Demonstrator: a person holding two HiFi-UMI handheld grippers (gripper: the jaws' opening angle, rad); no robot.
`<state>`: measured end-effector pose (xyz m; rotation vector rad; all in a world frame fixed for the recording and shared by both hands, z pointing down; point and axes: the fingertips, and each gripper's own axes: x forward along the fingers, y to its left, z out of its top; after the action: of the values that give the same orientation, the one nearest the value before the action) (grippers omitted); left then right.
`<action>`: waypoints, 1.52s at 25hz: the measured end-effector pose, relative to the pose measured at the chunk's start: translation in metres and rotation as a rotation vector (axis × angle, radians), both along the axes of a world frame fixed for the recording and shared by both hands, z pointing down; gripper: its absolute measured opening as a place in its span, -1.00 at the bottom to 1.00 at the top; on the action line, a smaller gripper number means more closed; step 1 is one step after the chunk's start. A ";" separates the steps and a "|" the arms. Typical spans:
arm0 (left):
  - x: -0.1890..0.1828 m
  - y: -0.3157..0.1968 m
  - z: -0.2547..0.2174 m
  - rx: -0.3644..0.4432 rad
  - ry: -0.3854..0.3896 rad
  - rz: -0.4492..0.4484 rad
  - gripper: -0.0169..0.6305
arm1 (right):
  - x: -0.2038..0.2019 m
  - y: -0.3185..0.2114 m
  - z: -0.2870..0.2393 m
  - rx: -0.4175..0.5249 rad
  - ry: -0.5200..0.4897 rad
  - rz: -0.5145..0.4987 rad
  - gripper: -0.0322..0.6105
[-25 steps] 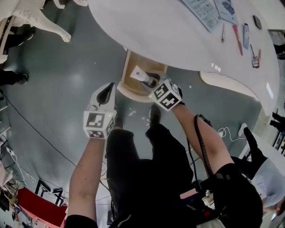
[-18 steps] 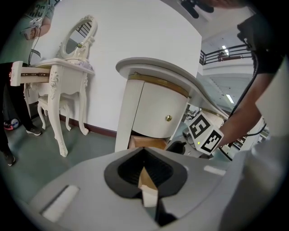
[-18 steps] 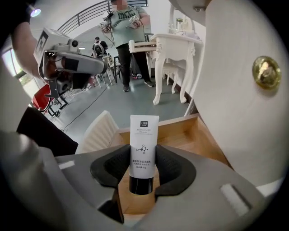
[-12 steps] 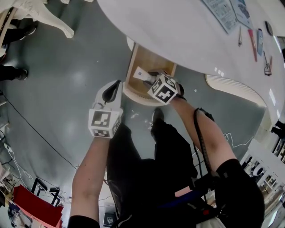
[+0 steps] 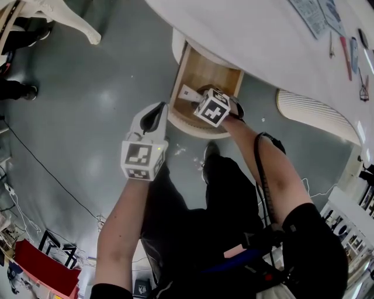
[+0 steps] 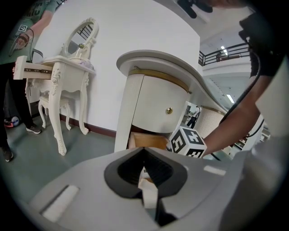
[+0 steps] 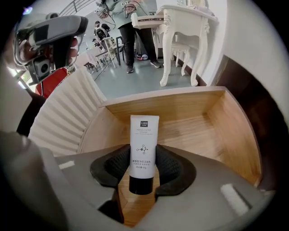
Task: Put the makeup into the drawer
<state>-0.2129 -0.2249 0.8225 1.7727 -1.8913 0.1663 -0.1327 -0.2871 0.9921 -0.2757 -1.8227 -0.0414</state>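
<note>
The makeup is a white tube (image 7: 144, 133) with a black cap. My right gripper (image 7: 143, 158) is shut on it, pads pressing its lower half. Tube and gripper point steeply down into the open wooden drawer (image 7: 198, 122), just above its floor. In the head view the right gripper (image 5: 197, 100) and the tube (image 5: 187, 93) are inside the drawer (image 5: 201, 70), which sticks out from under the white table (image 5: 263, 41). My left gripper (image 5: 159, 111) hangs left of the drawer's front, shut and holding nothing. In the left gripper view its jaws (image 6: 144, 153) meet, and the drawer (image 6: 146, 140) lies ahead.
A ribbed white panel (image 5: 315, 114) curves to the right of the drawer. Papers (image 5: 312, 14) and pens (image 5: 347, 49) lie on the tabletop. A white vanity with a mirror (image 6: 67, 67) and a standing person (image 6: 13, 90) are off to the left. Grey floor surrounds the table.
My right gripper has sunk with the tube from above the drawer's front edge down into the drawer and tipped steeper. The left gripper has dropped a little.
</note>
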 end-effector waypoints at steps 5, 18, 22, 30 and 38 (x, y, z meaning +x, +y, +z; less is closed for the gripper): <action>0.001 0.007 0.010 -0.002 -0.004 -0.004 -0.95 | 0.004 0.004 0.020 0.009 0.060 -0.017 -0.35; 0.002 0.019 0.012 -0.006 0.020 -0.028 -0.95 | 0.003 0.014 0.044 -0.008 0.101 -0.012 -0.34; -0.003 0.019 0.013 -0.029 0.027 -0.070 -0.95 | 0.003 0.014 0.047 -0.004 0.107 -0.016 -0.34; -0.002 0.020 0.009 -0.030 0.039 -0.068 -0.95 | 0.004 0.015 0.049 -0.014 0.116 0.008 -0.25; 0.001 0.018 -0.016 -0.050 0.051 -0.062 -0.95 | -0.012 0.009 -0.006 0.021 0.019 -0.001 -0.08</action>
<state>-0.2118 -0.2072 0.8069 1.6675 -1.8877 0.1435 -0.1446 -0.2783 0.9859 -0.2609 -1.8025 -0.0586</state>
